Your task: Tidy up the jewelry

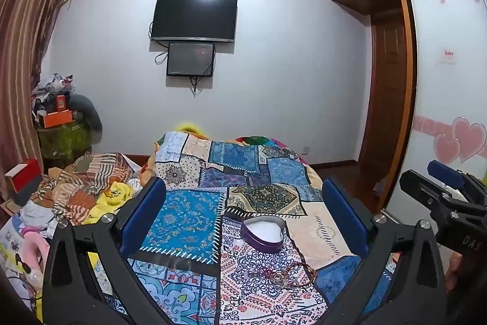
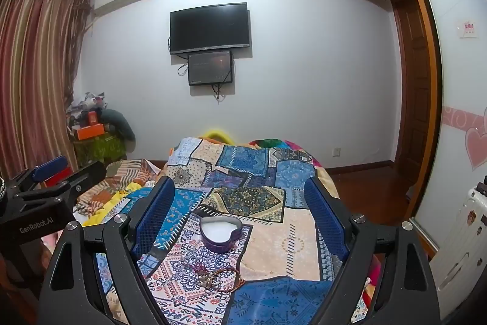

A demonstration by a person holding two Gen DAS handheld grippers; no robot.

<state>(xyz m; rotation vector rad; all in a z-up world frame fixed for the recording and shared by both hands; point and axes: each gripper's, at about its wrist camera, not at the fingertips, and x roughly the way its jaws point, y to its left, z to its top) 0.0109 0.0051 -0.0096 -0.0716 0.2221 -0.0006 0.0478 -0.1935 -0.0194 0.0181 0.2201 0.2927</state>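
Observation:
An open purple heart-shaped box point(image 1: 263, 235) with a white lining sits on the patchwork bedspread point(image 1: 185, 221); it also shows in the right wrist view point(image 2: 221, 233). A small tangle of jewelry point(image 1: 284, 276), with bracelets and rings, lies just in front of it, and shows in the right wrist view point(image 2: 217, 277) too. My left gripper point(image 1: 243, 212) is open and empty, held above the bed with the box between its fingers. My right gripper point(image 2: 240, 206) is open and empty in the same way. Each gripper shows at the edge of the other's view.
The bedspread point(image 2: 283, 242) covers a bed with rumpled striped and yellow cloth point(image 1: 91, 191) on its left. A TV point(image 1: 194, 18) hangs on the far wall. A cluttered stand point(image 1: 61, 124) is at the left, a wardrobe with sliding door point(image 1: 441, 81) at the right.

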